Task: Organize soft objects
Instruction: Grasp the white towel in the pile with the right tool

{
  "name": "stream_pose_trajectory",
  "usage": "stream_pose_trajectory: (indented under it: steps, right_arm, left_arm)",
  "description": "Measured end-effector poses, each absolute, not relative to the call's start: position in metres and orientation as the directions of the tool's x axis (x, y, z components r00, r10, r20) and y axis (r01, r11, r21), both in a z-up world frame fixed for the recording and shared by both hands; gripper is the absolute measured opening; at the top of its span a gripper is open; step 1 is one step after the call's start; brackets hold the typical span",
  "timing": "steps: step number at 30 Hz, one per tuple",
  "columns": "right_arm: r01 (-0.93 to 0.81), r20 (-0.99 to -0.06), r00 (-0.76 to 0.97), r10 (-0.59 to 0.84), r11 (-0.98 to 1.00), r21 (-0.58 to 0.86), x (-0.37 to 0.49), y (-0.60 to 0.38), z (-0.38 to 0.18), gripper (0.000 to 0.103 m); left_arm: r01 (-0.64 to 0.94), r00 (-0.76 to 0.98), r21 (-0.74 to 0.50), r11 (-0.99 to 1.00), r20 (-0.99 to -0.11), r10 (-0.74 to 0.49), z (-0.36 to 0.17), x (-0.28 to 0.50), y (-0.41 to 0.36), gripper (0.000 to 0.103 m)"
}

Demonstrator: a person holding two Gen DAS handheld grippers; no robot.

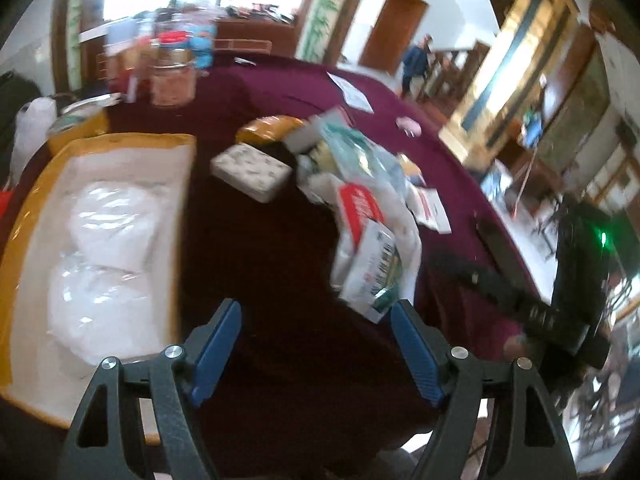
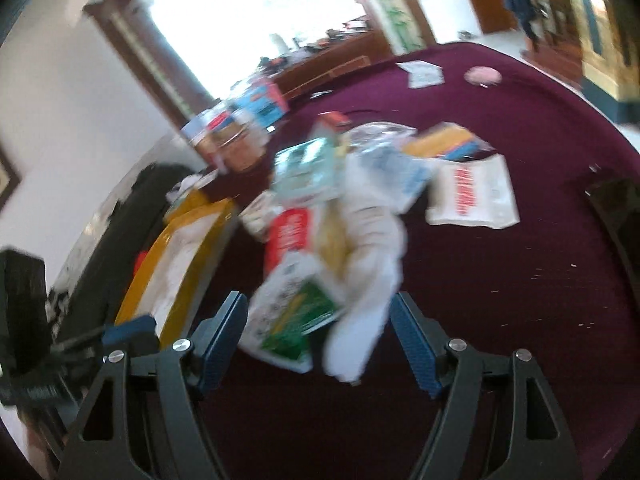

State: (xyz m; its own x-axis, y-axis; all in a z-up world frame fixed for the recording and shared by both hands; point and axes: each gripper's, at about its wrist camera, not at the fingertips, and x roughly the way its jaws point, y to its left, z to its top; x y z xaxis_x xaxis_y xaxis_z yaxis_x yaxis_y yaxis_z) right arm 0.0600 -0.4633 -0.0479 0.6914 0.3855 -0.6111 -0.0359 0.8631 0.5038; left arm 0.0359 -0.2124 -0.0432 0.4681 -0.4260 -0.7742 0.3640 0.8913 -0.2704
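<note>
A pile of soft packets (image 1: 360, 200) lies on the maroon tablecloth (image 1: 260, 260); it also shows in the right wrist view (image 2: 332, 216). A yellow-rimmed tray (image 1: 24, 216) at the left holds two clear-wrapped white soft packs (image 1: 108, 240). A speckled white sponge block (image 1: 250, 170) lies beside the pile. My left gripper (image 1: 316, 344) is open and empty above the cloth, between tray and pile. My right gripper (image 2: 320, 340) is open, its jaws on either side of the pile's near end, a green-and-white packet (image 2: 292, 312) and white cloth (image 2: 368, 272). I cannot tell whether they touch.
Jars and boxes (image 1: 172, 68) stand at the table's far side. A white-and-red packet (image 2: 472, 196), papers (image 2: 422, 74) and a pink item (image 2: 482, 76) lie on the cloth. The right gripper's dark body (image 1: 560, 312) shows in the left view. A person (image 1: 416, 64) stands far off.
</note>
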Motion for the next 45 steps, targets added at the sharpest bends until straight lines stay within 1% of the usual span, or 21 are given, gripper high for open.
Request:
stream_pose_trajectory:
  steps: [4,8,10,11,12,15,17,19,21,22,24,26,27,31,32,33,35,40,41,42,45]
  right_arm:
    - [-0.001,-0.629,0.678,0.381,0.856,0.516,0.067,-0.481,-0.061,0.067]
    - [0.05,-0.634,0.663,0.399,0.821,0.569,0.071,-0.497,-0.072,0.063]
    - [0.061,-0.634,0.654,0.413,0.806,0.589,0.073,-0.501,-0.075,0.058]
    - [0.055,-0.633,0.651,0.419,0.805,0.59,0.071,-0.502,-0.075,0.058]
    - [0.049,-0.632,0.65,0.422,0.807,0.589,0.072,-0.502,-0.075,0.058]
    - [0.037,-0.627,0.65,0.43,0.806,0.591,0.075,-0.502,-0.073,0.057]
    - [0.028,-0.621,0.648,0.441,0.801,0.598,0.081,-0.5,-0.071,0.057]
    - [0.015,-0.618,0.644,0.45,0.801,0.598,0.09,-0.497,-0.068,0.057]
    - [0.022,-0.628,0.644,0.436,0.811,0.585,0.102,-0.494,-0.067,0.057]
    - [0.029,-0.638,0.64,0.428,0.816,0.577,0.109,-0.493,-0.067,0.057]
    - [0.034,-0.645,0.633,0.428,0.817,0.576,0.12,-0.49,-0.068,0.056]
    - [0.07,-0.675,0.62,0.401,0.828,0.557,0.131,-0.488,-0.071,0.048]
    - [0.082,-0.689,0.608,0.394,0.832,0.548,0.136,-0.487,-0.074,0.042]
    - [0.082,-0.711,0.586,0.389,0.844,0.53,0.145,-0.479,-0.081,0.036]
    - [0.086,-0.713,0.586,0.384,0.846,0.527,0.143,-0.478,-0.08,0.036]
    - [0.083,-0.714,0.586,0.384,0.848,0.524,0.139,-0.478,-0.078,0.034]
    - [0.084,-0.711,0.595,0.376,0.85,0.52,0.129,-0.478,-0.075,0.034]
    - [0.109,-0.71,0.605,0.36,0.846,0.522,0.106,-0.487,-0.076,0.033]
    - [0.107,-0.709,0.6,0.37,0.842,0.529,0.106,-0.488,-0.079,0.033]
    - [0.104,-0.705,0.6,0.378,0.837,0.537,0.107,-0.489,-0.08,0.033]
    - [0.096,-0.698,0.607,0.379,0.838,0.538,0.109,-0.489,-0.081,0.033]
  left_arm:
    - [0.436,0.43,-0.217,0.873,-0.802,-0.414,-0.052,0.042,-0.25,0.081]
    - [0.45,0.404,-0.189,0.873,-0.829,-0.388,-0.063,0.056,-0.274,0.08]
    - [0.46,0.391,-0.172,0.871,-0.842,-0.372,-0.07,0.061,-0.285,0.08]
    - [0.459,0.393,-0.152,0.875,-0.849,-0.354,-0.073,0.062,-0.288,0.074]
    - [0.462,0.394,-0.138,0.876,-0.853,-0.342,-0.076,0.063,-0.291,0.061]
    - [0.468,0.378,-0.16,0.869,-0.853,-0.36,-0.079,0.059,-0.288,0.045]
    - [0.467,0.377,-0.183,0.865,-0.843,-0.382,-0.076,0.055,-0.283,0.04]
    - [0.471,0.378,-0.209,0.857,-0.83,-0.41,-0.072,0.05,-0.273,0.04]
    - [0.458,0.369,-0.227,0.86,-0.832,-0.415,-0.074,0.047,-0.265,0.023]
    - [0.451,0.357,-0.249,0.857,-0.83,-0.429,-0.074,0.047,-0.261,0.023]
    - [0.434,0.347,-0.299,0.85,-0.815,-0.464,-0.072,0.045,-0.251,0.014]
    - [0.426,0.325,-0.343,0.838,-0.806,-0.495,-0.073,0.045,-0.246,0.013]
    - [0.419,0.317,-0.359,0.834,-0.803,-0.505,-0.074,0.046,-0.244,0.013]
    - [0.408,0.319,-0.375,0.833,-0.796,-0.514,-0.073,0.046,-0.242,0.015]
    - [0.412,0.316,-0.368,0.833,-0.8,-0.51,-0.073,0.046,-0.244,0.024]
    - [0.42,0.317,-0.362,0.832,-0.801,-0.508,-0.073,0.045,-0.246,0.039]
    - [0.437,0.333,-0.347,0.83,-0.795,-0.508,-0.07,0.047,-0.251,0.049]
    - [0.476,0.336,-0.316,0.821,-0.797,-0.502,-0.07,0.053,-0.27,0.048]
    - [0.481,0.335,-0.301,0.824,-0.805,-0.489,-0.071,0.054,-0.274,0.041]
    - [0.486,0.334,-0.296,0.823,-0.807,-0.487,-0.072,0.054,-0.277,0.024]
    - [0.513,0.316,-0.305,0.803,-0.802,-0.507,-0.07,0.045,-0.28,0.023]
